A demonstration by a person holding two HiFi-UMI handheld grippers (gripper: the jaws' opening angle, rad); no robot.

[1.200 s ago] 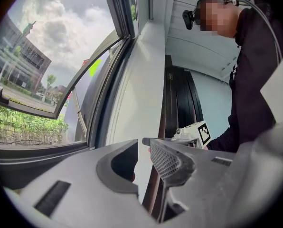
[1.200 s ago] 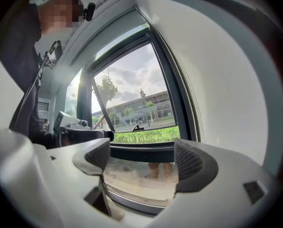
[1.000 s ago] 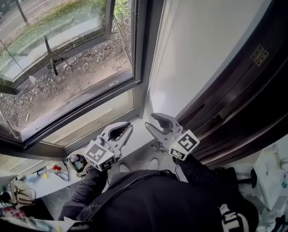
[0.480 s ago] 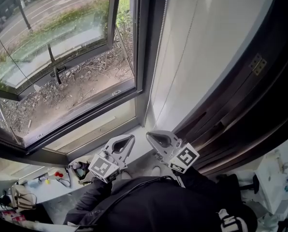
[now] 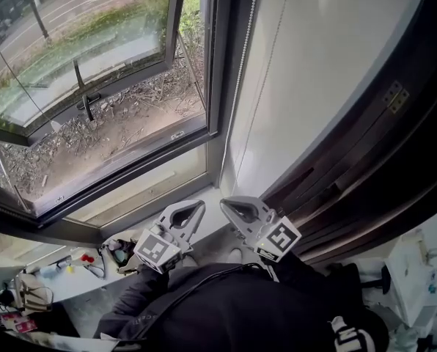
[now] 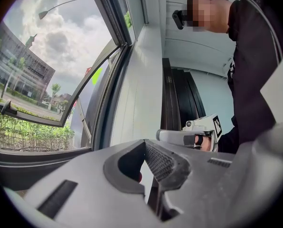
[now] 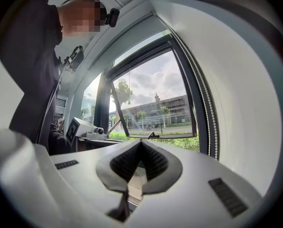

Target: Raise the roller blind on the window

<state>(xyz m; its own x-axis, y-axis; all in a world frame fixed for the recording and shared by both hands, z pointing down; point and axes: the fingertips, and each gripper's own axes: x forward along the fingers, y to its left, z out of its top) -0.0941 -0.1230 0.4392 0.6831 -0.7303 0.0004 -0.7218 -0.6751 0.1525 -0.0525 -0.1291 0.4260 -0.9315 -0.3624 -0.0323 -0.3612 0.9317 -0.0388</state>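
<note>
The white bead chain [image 5: 238, 86] of the roller blind hangs down the dark window frame [image 5: 217, 64]; in the right gripper view the chain [image 7: 205, 108] runs along the frame at the right. No blind fabric shows over the glass. My left gripper [image 5: 198, 205] and right gripper [image 5: 224, 202] sit side by side low over the sill, tips nearly meeting, below and short of the chain. Both are shut with nothing between the pads, as the left gripper view [image 6: 148, 145] and right gripper view [image 7: 140, 144] show. Each camera sees the other gripper beside it.
A casement window [image 5: 94, 64] stands swung open outward over gravel and grass. A white wall [image 5: 321, 72] rises right of the frame, then a dark wooden door frame [image 5: 365, 152]. Small clutter lies on a desk [image 5: 94, 259] at the lower left.
Both grippers stood open a second ago and are now shut on nothing. The right gripper shifted slightly toward the left one.
</note>
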